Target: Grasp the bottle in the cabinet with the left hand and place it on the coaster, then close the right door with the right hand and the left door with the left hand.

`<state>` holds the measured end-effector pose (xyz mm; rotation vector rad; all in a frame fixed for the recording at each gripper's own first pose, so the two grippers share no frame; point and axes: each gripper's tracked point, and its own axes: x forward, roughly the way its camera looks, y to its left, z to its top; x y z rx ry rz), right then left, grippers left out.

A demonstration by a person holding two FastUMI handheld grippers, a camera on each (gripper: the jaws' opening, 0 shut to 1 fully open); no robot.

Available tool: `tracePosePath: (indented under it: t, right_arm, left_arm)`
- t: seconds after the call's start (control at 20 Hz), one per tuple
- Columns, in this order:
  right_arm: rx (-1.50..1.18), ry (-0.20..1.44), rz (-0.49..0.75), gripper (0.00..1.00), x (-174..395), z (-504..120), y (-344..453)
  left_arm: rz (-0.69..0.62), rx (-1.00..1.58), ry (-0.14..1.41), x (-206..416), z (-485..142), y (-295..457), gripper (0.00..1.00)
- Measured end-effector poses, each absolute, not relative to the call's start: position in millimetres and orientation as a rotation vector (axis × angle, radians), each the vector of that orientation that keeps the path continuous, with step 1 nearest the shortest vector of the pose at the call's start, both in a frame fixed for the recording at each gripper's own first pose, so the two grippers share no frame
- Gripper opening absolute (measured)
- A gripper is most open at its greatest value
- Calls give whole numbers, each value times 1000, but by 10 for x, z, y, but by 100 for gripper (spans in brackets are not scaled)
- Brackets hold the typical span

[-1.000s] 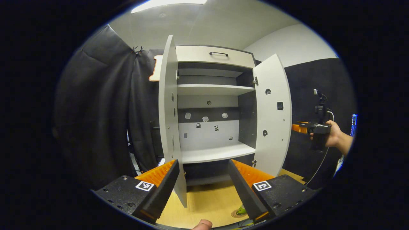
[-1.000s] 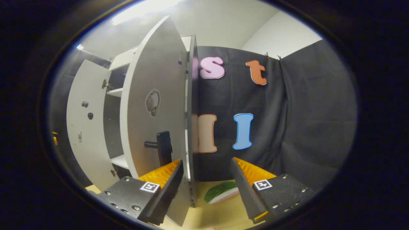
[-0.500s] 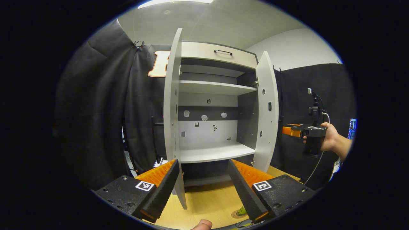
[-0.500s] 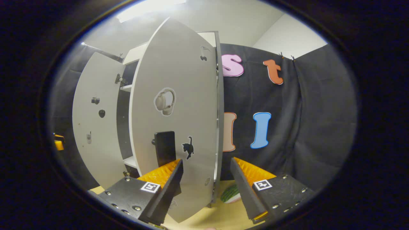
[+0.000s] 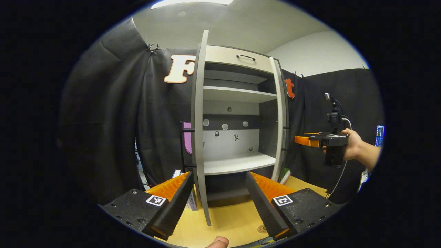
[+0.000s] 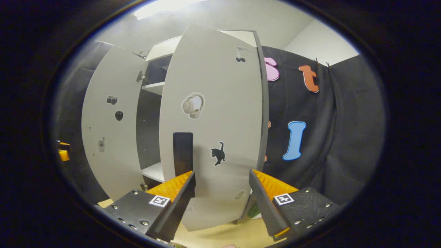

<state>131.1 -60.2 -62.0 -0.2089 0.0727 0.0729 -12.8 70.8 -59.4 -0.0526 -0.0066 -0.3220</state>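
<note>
My left claw (image 5: 218,203) is open and holds nothing. It hangs over the near part of the wooden table (image 5: 227,220), facing the cabinet (image 5: 237,113). Both cabinet doors stand open. In the left gripper view the left door (image 5: 198,137) is seen almost edge-on, its lower edge between my two fingers, though I cannot tell whether it touches either one. The right door (image 5: 281,120) is also nearly edge-on, on the far right of the cabinet. The shelves inside look bare apart from small stickers on the back wall. A round coaster (image 5: 263,228) peeks out on the table beside my right finger; I cannot make out the bottle on it.

My right claw (image 6: 222,203) is also open and holds nothing. It faces the outer side of the right door (image 6: 213,131), close to it, with the door's dark handle (image 6: 183,153) just above one finger. In the left gripper view this claw (image 5: 303,140) is held by a hand (image 5: 351,148) to the right of the cabinet, pointing at the right door's outer face. A green striped object (image 6: 254,210) lies on the table by that door's foot.
</note>
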Motion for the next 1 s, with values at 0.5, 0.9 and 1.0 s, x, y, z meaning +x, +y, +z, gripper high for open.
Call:
tracePosePath:
  t: [0.5, 0.9, 1.0]
  right_arm:
    - [-195, 58, 7, 95, 1056, -632, -406]
    - [-203, 79, 30, 95, 602, -842, -204]
    - [-180, 84, 36, 95, 487, -854, -193]
  left_arm:
    - [-319, -43, 8, -128, -713, 981, 97]
    - [-224, -68, 69, 94, -940, 1445, 99]
    - [-204, -61, 70, 181, -950, 1557, 97]
